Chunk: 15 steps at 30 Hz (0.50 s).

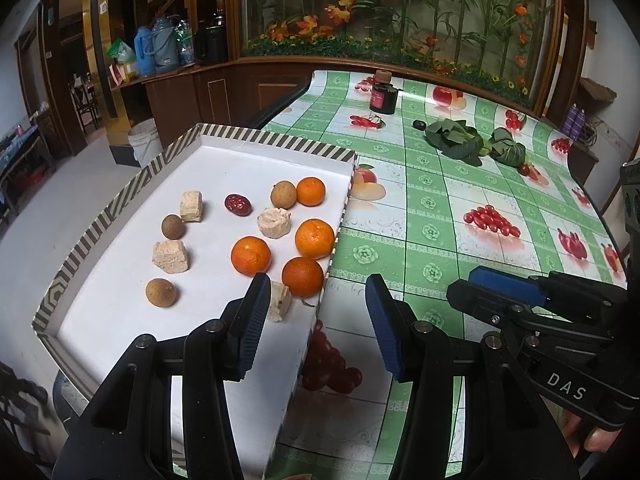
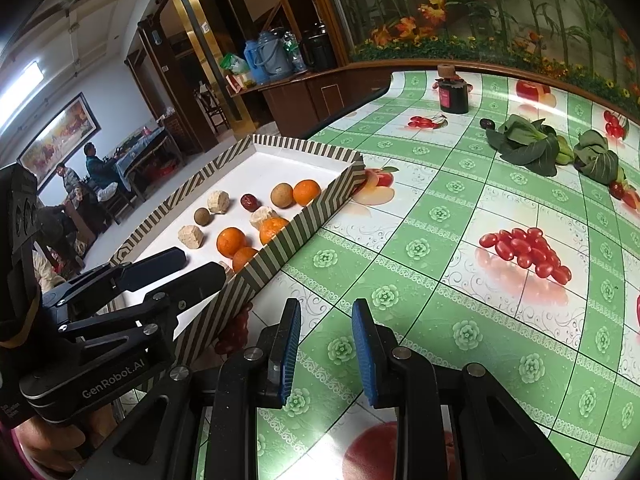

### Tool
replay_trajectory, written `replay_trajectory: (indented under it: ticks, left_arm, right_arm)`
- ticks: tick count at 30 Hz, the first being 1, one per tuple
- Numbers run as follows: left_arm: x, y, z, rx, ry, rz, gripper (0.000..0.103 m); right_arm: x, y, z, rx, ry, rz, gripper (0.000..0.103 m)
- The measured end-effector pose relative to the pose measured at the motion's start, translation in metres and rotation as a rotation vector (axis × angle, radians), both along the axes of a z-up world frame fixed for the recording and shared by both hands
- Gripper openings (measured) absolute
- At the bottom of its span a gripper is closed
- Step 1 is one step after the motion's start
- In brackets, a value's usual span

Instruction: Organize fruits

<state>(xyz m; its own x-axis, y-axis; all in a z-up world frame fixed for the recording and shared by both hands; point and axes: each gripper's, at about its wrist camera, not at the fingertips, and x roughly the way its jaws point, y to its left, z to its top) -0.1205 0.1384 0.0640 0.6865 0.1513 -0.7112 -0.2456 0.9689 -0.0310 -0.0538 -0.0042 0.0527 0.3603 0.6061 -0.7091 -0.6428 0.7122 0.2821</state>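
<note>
Sitting mixed at centre-left of the frame: orange round mandarins [image 1: 251,256], brown longans [image 1: 173,227], a red date [image 1: 237,204] in the white striped-rim cardboard tray [image 1: 120,208], unsorted. Left gripper [image 1: 316,324] and right gripper [image 2: 326,354] jaws apart, empty, low over the bench [image 1: 432,208].

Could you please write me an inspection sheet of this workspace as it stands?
Surface: table under a green checked tablecloth printed with fruit.
Job's things: striped tray at the table's left edge holds four oranges, three brown longans, one red date and four pale cubes.
Clutter: dark jar, two leafy greens, small dark fruit, all on the cloth beyond the tray.
Grippers: left gripper open over the tray's near right edge; right gripper open over bare cloth. Both hold nothing.
Cables: nothing seen.
Surroundings: wooden cabinet with thermos flasks, flower mural, people seated in a back room.
</note>
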Motion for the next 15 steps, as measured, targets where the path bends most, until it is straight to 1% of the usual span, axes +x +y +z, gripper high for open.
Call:
replay_trajectory:
  ticks: [5,12,15]
  left_arm:
    - [-0.0002,0.0022,0.0004,-0.003,-0.001,0.004,0.05]
    - [-0.0011,0.0019,0.0033,0.031,-0.031,0.024,0.05]
    - [0.0038,-0.0029,0.0028,0.024,-0.014,0.008,0.05]
  right_arm:
    - [-0.0009,0.0027,0.0006,-0.005,-0.003,0.007,0.025]
    - [-0.0003,0.0053,-0.0006,-0.011,-0.002,0.012,0.025]
    - [0.0004,0.0029,-0.0002,-0.014,-0.004,0.005,0.025]
